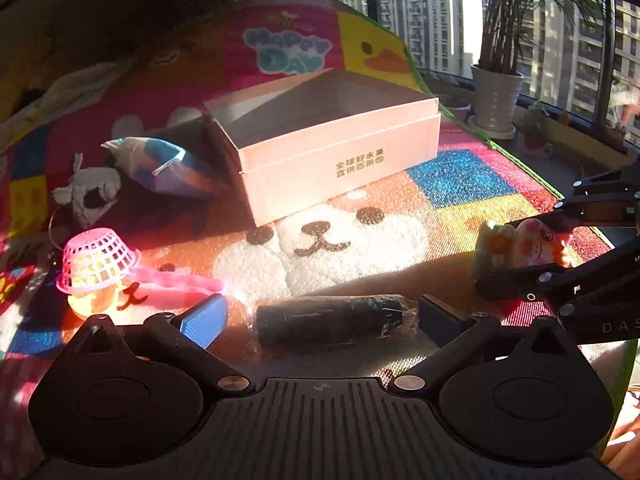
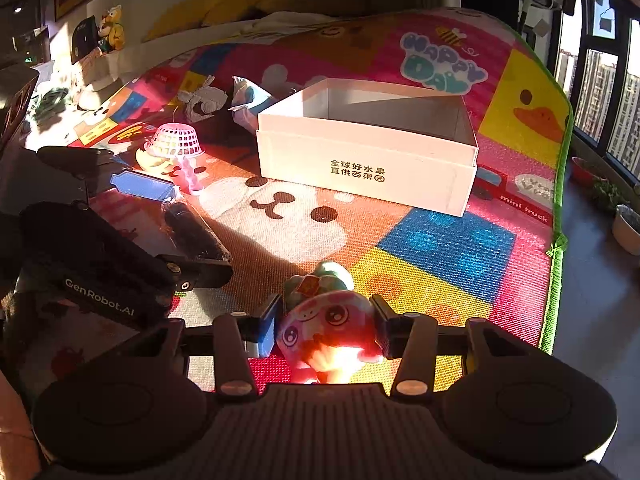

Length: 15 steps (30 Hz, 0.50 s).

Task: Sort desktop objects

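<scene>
The right gripper [image 2: 326,332] pinches a pig toy [image 2: 328,320], one finger pressed on each flank, the toy's face turned back toward the camera; in the left wrist view the same toy [image 1: 520,244] hangs between those fingers at the right edge, clear of the mat [image 1: 460,184]. The left gripper [image 1: 320,320] stands spread and holds nothing; a dark roll [image 1: 332,318] in clear wrap lies on the mat between its fingers, long axis running left to right, across the line of the gripper and straight from one finger to the other; so the left is plainly the nearer hand for the roll. The box [image 2: 368,160] sits open-topped in the middle of the mat, far of both grippers; from the right gripper it lies ahead and slightly right, its printed long wall facing that camera and nothing standing between. I judge the coming move turns on that: the toy must travel forward and rise over the near wall before release. A pink basket [image 1: 96,260], a packet [image 1: 160,164] and a grey plush [image 1: 86,192] lie left of the box, unsorted.
</scene>
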### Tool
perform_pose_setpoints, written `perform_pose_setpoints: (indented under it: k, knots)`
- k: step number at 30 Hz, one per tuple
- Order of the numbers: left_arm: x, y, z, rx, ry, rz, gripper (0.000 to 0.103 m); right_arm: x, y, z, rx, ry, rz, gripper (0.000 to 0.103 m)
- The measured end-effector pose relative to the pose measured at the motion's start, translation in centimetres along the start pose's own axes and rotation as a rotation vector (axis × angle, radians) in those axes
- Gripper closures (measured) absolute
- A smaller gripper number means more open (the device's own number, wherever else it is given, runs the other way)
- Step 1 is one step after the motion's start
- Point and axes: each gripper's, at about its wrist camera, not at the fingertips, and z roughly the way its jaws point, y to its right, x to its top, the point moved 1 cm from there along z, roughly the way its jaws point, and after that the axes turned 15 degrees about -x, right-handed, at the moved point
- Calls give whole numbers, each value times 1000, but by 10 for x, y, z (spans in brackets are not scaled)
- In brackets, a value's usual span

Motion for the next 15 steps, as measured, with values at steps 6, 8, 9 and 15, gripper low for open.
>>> perform_pose_setpoints:
  k: [6, 8, 9, 15]
  knots:
    - [-3, -2, -7, 21, 10, -7, 12, 3, -1, -8, -17, 18, -14, 57]
    - [-3, 0, -14, 24, 16, -3, 13, 6, 0, -14, -26, 36, -13, 57]
    - [-3, 1, -19, 25, 23, 4, 13, 8, 0, -17, -29, 45, -14, 57]
    - [10, 18, -61, 40, 112, 88, 13, 25, 1, -46, -41, 133, -23, 57]
